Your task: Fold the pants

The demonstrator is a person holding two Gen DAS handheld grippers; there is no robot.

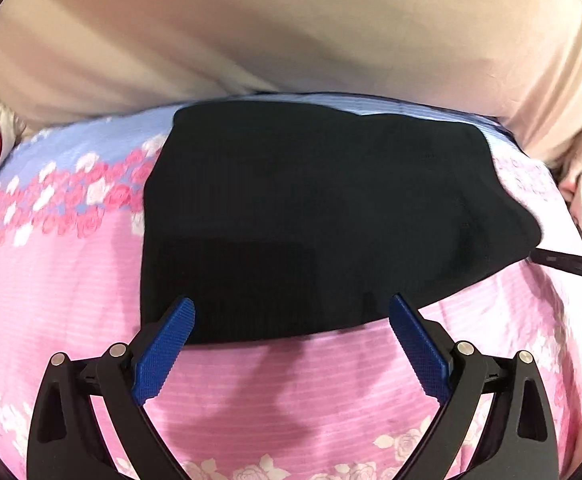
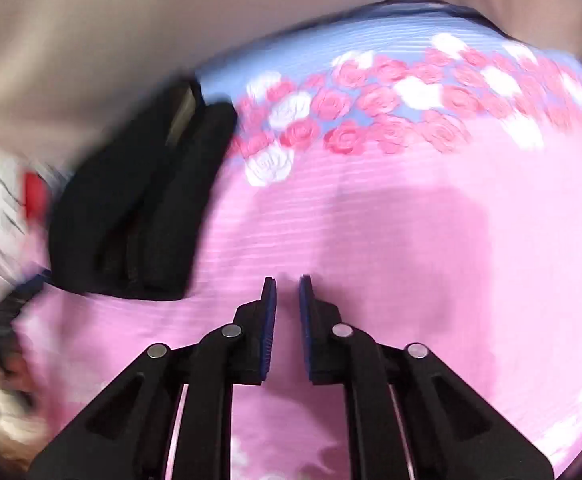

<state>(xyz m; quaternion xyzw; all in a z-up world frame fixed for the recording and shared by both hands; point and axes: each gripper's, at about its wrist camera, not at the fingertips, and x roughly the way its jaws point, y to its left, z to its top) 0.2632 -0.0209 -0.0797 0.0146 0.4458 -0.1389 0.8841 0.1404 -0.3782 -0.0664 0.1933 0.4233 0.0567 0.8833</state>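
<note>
Fingers [image 1: 415,344] of the left gripper [image 1: 291,340] stand spread wide with nothing between them, their blue pads just at the near edge of the pants [image 1: 311,216]. On the right gripper [image 2: 288,320] the fingers are nearly together, a narrow gap left, and hold nothing; they hang over bare bedsheet [image 2: 411,240].

Black pants lie as a compact, roughly rectangular bundle on the pink floral sheet, near its blue band and the beige fabric [image 1: 291,32] beyond. From the right wrist view, though blurred, they show as stacked layers off to the left, well apart from that gripper. With both grippers empty and the bundle lying flat, folding looks finished or all but finished; at most a final tidying seems left.

No container shows in either view.
</note>
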